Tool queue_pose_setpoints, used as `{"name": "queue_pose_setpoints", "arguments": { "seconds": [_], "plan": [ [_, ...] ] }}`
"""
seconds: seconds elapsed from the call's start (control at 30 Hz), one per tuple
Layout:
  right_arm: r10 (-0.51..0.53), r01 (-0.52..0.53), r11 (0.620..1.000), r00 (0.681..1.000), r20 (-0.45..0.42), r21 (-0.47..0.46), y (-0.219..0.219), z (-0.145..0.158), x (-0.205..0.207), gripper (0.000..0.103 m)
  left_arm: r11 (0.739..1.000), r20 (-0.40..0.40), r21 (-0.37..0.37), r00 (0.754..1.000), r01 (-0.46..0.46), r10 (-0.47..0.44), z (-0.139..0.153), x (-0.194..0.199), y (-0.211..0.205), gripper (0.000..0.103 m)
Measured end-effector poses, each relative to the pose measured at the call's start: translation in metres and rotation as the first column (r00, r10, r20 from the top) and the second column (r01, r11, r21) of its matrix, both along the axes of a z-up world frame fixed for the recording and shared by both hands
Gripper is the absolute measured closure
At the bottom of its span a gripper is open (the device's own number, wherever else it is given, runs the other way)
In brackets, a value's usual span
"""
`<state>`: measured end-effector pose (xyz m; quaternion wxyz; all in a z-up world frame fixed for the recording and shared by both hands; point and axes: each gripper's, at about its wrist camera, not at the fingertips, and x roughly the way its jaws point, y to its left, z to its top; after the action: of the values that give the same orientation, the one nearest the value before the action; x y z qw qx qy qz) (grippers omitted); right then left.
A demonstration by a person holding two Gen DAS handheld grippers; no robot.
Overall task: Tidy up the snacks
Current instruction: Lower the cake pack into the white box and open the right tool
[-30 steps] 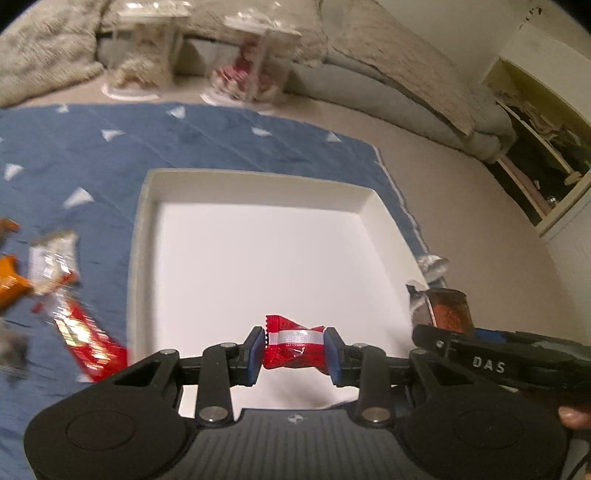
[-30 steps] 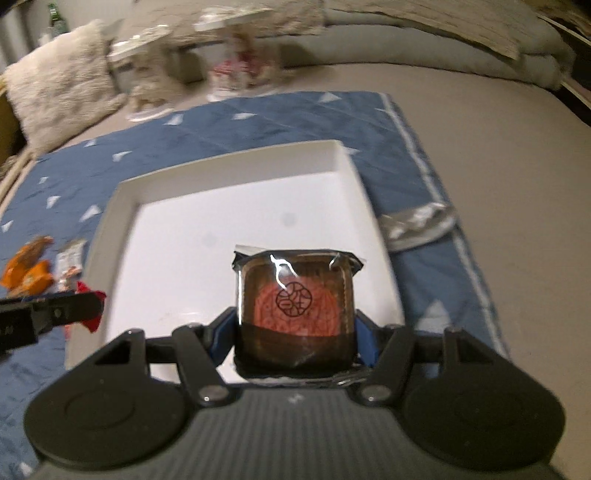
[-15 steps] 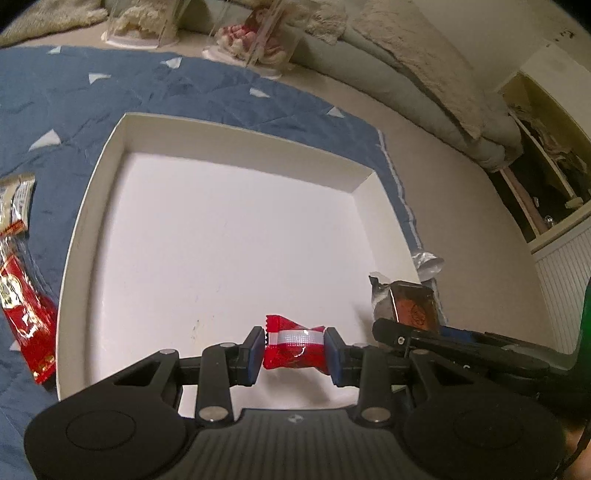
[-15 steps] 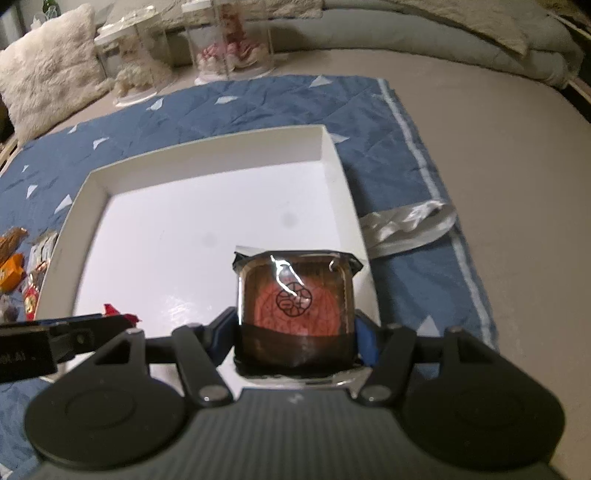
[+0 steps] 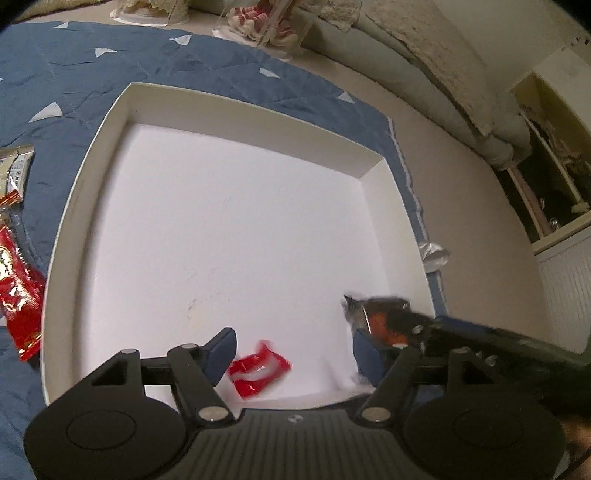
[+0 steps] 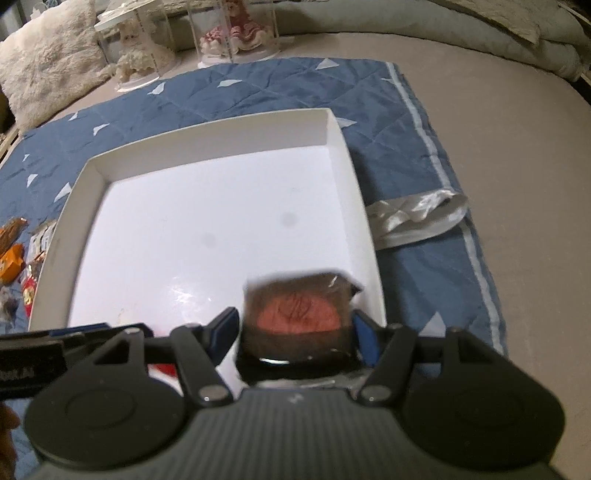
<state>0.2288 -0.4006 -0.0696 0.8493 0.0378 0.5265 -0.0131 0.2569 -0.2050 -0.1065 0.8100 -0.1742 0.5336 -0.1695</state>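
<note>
Both jaws have just opened: left gripper [image 5: 291, 350] dropping the red candy [image 5: 258, 373], right gripper [image 6: 295, 332] the packaged mooncake [image 6: 297, 314], into the white tray [image 6: 343, 147] (several wrapped snacks [image 5: 18, 295] remain on the quilt)

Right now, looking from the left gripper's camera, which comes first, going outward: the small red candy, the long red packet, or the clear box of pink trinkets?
1. Small red candy: between the open fingers of the left gripper, on the white tray.
2. Long red packet: left, on the blue quilt.
3. Clear box of pink trinkets: far, beyond the quilt.
</note>
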Motion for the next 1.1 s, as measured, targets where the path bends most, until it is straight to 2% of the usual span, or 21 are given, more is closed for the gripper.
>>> {"name": "queue_pose_setpoints", "arguments": {
  "seconds": [0.13,0.3,0.43,0.57,0.63,0.7,0.87,1.1],
  "plan": [
    [-0.011,0.010,1.000,1.000,0.017,0.024,-0.006,0.007,-0.006,0.024,1.000,-0.002,0.025,1.000,0.008,-0.008,0.001,-0.004,0.002,0.025],
    [0.008,-0.008,1.000,1.000,0.000,0.013,-0.005,0.010,-0.013,0.023,0.999,-0.003,0.046,1.000,0.011,-0.011,0.005,-0.008,0.006,0.020],
    [0.010,-0.010,1.000,1.000,-0.009,0.011,-0.003,0.012,-0.018,0.023,0.999,-0.001,0.049,1.000,0.012,-0.011,0.009,-0.010,0.011,0.019],
    [0.016,-0.016,1.000,1.000,-0.008,0.002,0.000,0.018,-0.024,0.022,0.998,0.009,0.064,1.000,0.015,-0.016,0.014,-0.013,0.016,0.013],
    [0.017,-0.017,1.000,1.000,-0.003,0.003,0.000,0.020,-0.027,0.018,0.997,0.013,0.074,1.000,0.011,-0.012,0.016,-0.014,0.021,0.009],
    [0.011,-0.011,1.000,1.000,0.006,-0.001,0.001,0.022,-0.030,0.011,0.996,0.025,0.085,1.000,0.005,-0.008,0.018,-0.016,0.026,0.000],
    [-0.007,0.007,1.000,1.000,0.017,-0.010,0.001,0.023,-0.035,0.000,0.990,0.051,0.140,0.999,0.000,-0.007,0.024,-0.019,0.042,0.000],
    [-0.013,0.014,0.999,1.000,0.024,-0.033,0.010,0.026,-0.040,0.000,0.983,0.054,0.183,0.998,0.003,-0.013,0.029,-0.022,0.069,0.000]
  ]
}}
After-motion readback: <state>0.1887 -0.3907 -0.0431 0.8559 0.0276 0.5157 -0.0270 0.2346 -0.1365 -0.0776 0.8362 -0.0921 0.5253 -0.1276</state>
